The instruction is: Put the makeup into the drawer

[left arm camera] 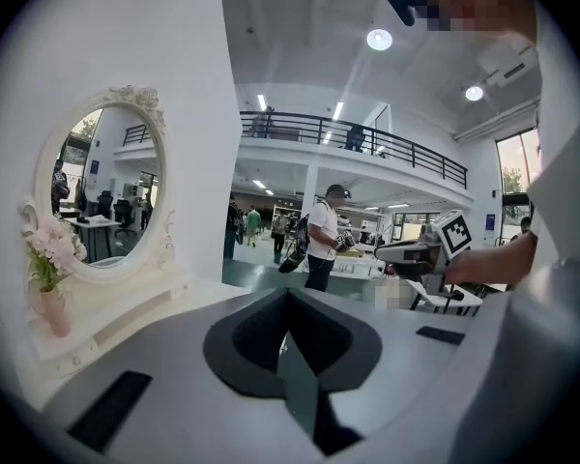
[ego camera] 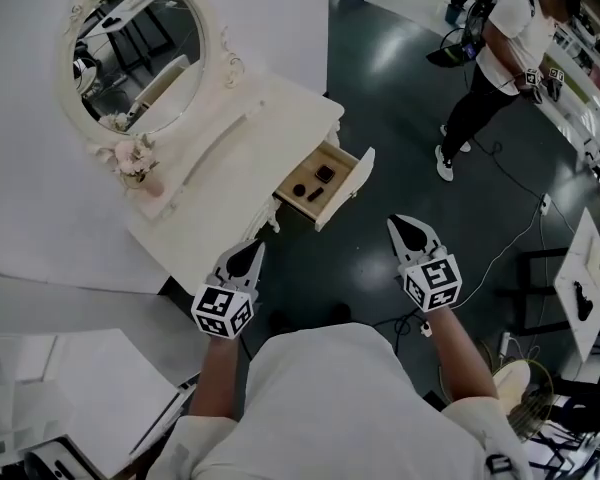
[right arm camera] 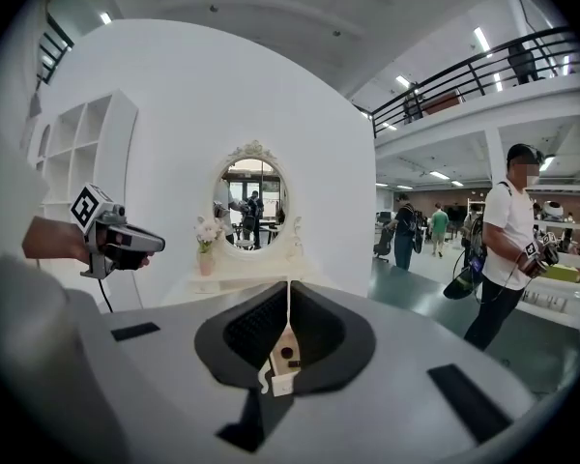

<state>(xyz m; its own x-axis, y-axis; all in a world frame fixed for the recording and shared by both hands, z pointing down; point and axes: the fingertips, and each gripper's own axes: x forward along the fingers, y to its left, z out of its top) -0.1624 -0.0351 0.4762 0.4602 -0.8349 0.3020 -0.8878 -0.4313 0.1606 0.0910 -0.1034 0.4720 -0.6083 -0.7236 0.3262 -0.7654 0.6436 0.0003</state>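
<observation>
The cream dressing table [ego camera: 230,158] has its small drawer [ego camera: 351,186] pulled out, with a few dark makeup pieces [ego camera: 324,173] lying inside. My left gripper [ego camera: 250,252] hovers just in front of the table's near corner, to the left of the drawer, shut and empty. Over the dark floor, in front of the drawer and slightly to its right, my right gripper [ego camera: 408,228] is also shut with nothing in it. In the left gripper view the jaws of the left gripper [left arm camera: 288,294] meet. In the right gripper view the right gripper [right arm camera: 289,288] points at the table [right arm camera: 251,276].
An oval mirror [ego camera: 135,53] and a vase of pink flowers [ego camera: 135,163] stand on the tabletop. A person [ego camera: 502,53] stands on the floor at the far right, with cables [ego camera: 510,243] trailing nearby. A white side table [ego camera: 585,278] is at the right.
</observation>
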